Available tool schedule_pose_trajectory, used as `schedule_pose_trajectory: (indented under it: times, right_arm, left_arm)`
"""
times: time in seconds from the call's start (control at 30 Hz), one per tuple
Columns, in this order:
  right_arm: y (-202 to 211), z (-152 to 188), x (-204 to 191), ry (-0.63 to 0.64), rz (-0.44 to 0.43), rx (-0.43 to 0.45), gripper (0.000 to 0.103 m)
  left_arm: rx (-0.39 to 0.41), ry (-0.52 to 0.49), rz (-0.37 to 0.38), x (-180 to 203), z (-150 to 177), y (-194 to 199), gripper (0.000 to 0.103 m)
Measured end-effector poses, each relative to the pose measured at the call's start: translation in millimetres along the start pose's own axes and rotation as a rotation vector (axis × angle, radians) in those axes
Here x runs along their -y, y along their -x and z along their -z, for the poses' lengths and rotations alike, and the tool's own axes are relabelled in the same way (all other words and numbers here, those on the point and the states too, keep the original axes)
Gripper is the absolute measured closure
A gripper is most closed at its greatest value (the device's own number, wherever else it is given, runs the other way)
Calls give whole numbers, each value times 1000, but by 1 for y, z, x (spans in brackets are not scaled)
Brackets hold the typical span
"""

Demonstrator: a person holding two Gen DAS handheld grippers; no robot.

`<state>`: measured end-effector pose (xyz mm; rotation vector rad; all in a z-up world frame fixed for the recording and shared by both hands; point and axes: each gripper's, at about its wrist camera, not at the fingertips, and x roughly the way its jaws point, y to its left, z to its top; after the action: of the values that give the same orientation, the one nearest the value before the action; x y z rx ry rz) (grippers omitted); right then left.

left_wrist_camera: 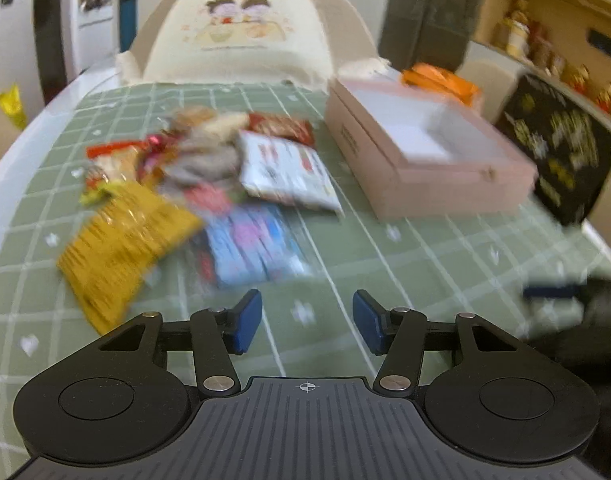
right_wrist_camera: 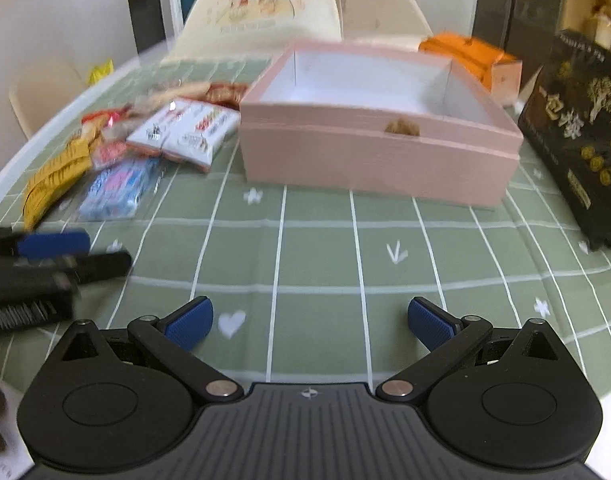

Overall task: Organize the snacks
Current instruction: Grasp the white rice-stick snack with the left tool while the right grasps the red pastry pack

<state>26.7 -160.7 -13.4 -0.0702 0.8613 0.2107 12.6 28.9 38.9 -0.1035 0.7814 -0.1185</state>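
A heap of snack packets lies on the green checked tablecloth (left_wrist_camera: 425, 248): a yellow bag (left_wrist_camera: 117, 240), a blue-pink packet (left_wrist_camera: 253, 240), a white packet (left_wrist_camera: 285, 168) and several red and tan ones behind. To the right stands an open pink box (left_wrist_camera: 421, 148), white inside and holding nothing that I can see. My left gripper (left_wrist_camera: 307, 320) hovers open just short of the blue-pink packet, nothing between its blue pads. My right gripper (right_wrist_camera: 309, 322) is open wide over bare cloth in front of the pink box (right_wrist_camera: 377, 152). The left gripper's blurred fingers (right_wrist_camera: 53, 244) show at the left edge of the right wrist view.
A black printed bag (right_wrist_camera: 577, 128) stands at the right of the box, an orange carton (right_wrist_camera: 473, 56) behind it. A cream chair with a cartoon cover (left_wrist_camera: 245, 24) is at the table's far side. Shelves with jars (left_wrist_camera: 545, 40) line the right wall.
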Motion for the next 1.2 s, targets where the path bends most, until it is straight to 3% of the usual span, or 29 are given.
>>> schedule_pose_trajectory:
  times: [0.17,0.37,0.4,0.47,0.5,0.53,0.67,0.77,0.93,1.0,1.1,1.2]
  right_arm:
    - [-3,-7,-3,-26,23,-64,0]
    - [0,-17,-11,-92,20,-135,1]
    - [3,-17,-11,-123,2,-143,1]
    - [11,-16,-10,-179,-13,-145,1]
    - [14,-16,-9,-198,-7,-144,1]
    - [17,-16,-8,-208,8,-139,1]
    - [24,-27,2,-236,46,-88,1]
    - [25,-44,13,-250,-9,-33,1]
    - [6,-71,2,-211,-128,-42,1]
    - [-3,-77,-13,-187,-155,-49,1]
    - [-24,-89,-44,-108,-210,-48,1]
    - [-46,-94,-72,21,-182,-62,4]
  left_arm:
    - [20,33,88,-25,-87,-22,47]
    - [-11,-91,17,-29,-193,-140,47]
    - [-21,-125,26,-27,-204,-162,49]
    - [-68,-184,43,-25,-210,-194,64]
    - [-112,-204,54,-25,-209,-207,80]
    - [-151,-216,75,-26,-204,-213,84]
    - [-137,-237,186,-37,-164,-176,84]
    - [-143,-257,236,-41,-124,-135,81]
    - [-167,-163,312,-53,-61,-71,82]
    - [-170,-101,309,-62,-45,-54,82]
    - [-142,-13,234,-76,-31,-32,82]
    - [-111,52,198,-86,-30,-19,80]
